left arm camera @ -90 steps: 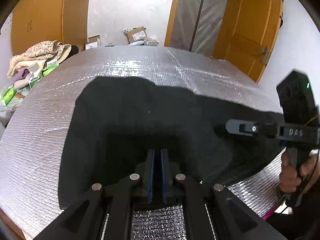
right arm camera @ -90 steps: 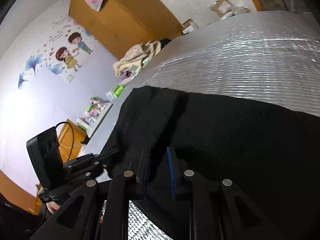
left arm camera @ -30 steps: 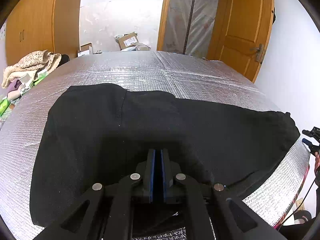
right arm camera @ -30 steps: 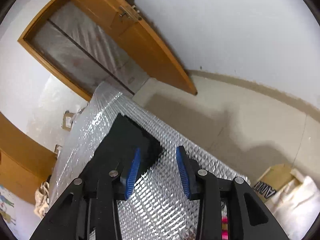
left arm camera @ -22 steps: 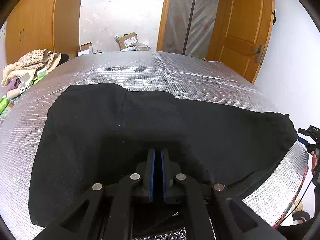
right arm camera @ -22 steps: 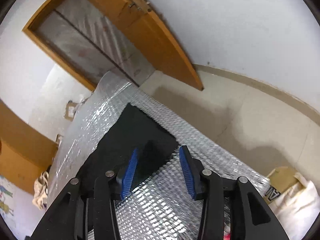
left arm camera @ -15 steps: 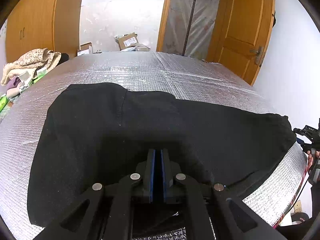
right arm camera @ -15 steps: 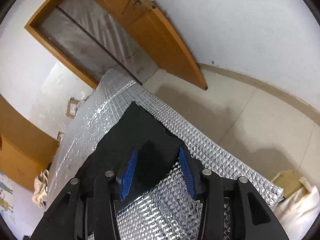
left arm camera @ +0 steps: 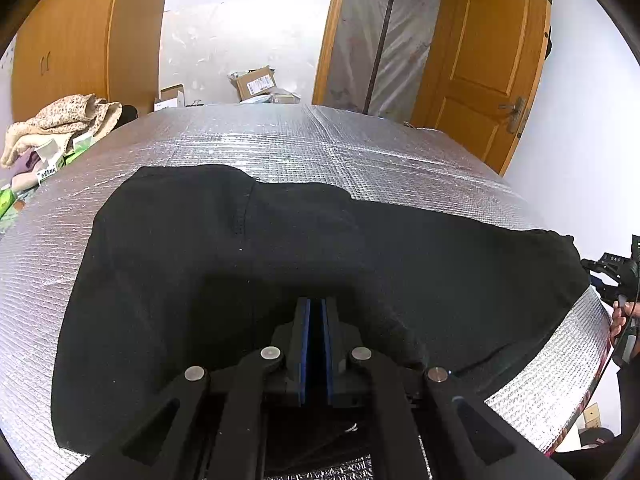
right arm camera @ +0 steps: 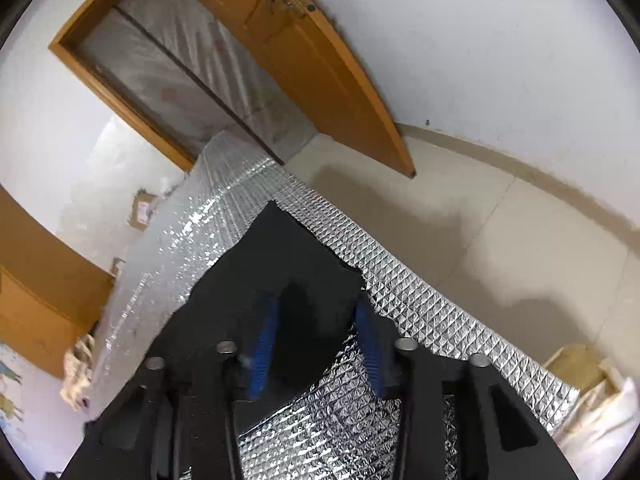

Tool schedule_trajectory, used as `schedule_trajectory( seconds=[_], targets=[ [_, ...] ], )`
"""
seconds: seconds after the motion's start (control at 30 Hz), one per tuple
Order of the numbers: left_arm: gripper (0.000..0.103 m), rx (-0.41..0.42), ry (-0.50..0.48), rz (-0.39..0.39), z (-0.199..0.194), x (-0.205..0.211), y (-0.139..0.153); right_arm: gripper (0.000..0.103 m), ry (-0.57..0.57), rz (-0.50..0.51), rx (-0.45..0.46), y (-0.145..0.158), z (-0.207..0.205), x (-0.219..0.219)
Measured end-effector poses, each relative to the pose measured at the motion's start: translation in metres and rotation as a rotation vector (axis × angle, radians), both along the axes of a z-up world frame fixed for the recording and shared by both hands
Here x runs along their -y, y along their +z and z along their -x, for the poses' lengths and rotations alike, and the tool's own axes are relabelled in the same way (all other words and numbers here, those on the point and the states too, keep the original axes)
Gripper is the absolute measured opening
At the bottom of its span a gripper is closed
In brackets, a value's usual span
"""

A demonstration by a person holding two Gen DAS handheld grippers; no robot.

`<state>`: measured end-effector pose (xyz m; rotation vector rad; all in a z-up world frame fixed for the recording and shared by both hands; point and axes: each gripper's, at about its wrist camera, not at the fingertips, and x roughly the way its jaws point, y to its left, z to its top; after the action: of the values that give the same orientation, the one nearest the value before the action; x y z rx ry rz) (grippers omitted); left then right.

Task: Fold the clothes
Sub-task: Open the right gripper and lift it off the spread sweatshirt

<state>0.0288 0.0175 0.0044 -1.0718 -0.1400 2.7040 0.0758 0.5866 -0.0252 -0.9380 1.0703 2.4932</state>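
Note:
A black garment (left arm camera: 248, 264) lies spread on a table covered in silver foil (left arm camera: 304, 140). My left gripper (left arm camera: 314, 308) is shut on the garment's near edge at the table front. My right gripper (right arm camera: 316, 312) is open with its blue pads either side of the garment's right-hand corner (right arm camera: 296, 256), low over the foil (right arm camera: 400, 280). The right gripper also shows at the far right of the left wrist view (left arm camera: 616, 272), just off the garment's end.
A beige cloth pile (left arm camera: 60, 124) and small boxes sit at the table's left. Cardboard boxes (left arm camera: 256, 82) lie on the floor behind. A wooden door (left arm camera: 492, 60) stands at the right. A box and white bag (right arm camera: 592, 392) sit on the floor by the table end.
My right gripper has moved in toward the garment's right corner, which now lies between its open pads. My left gripper has stayed shut in place.

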Motion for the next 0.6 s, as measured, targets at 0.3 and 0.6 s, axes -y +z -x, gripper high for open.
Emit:
schedule_trajectory(
  seconds=[0.3, 0.6],
  targets=[
    [0.005, -0.003, 0.003, -0.006, -0.001, 0.000, -0.001, 0.009, 0.001, 0.053, -0.063, 0.006, -0.003, -0.003],
    [0.005, -0.003, 0.004, -0.006, -0.003, 0.001, 0.000, 0.009, 0.070, 0.080, -0.185, 0.037, -0.006, 0.013]
  ],
)
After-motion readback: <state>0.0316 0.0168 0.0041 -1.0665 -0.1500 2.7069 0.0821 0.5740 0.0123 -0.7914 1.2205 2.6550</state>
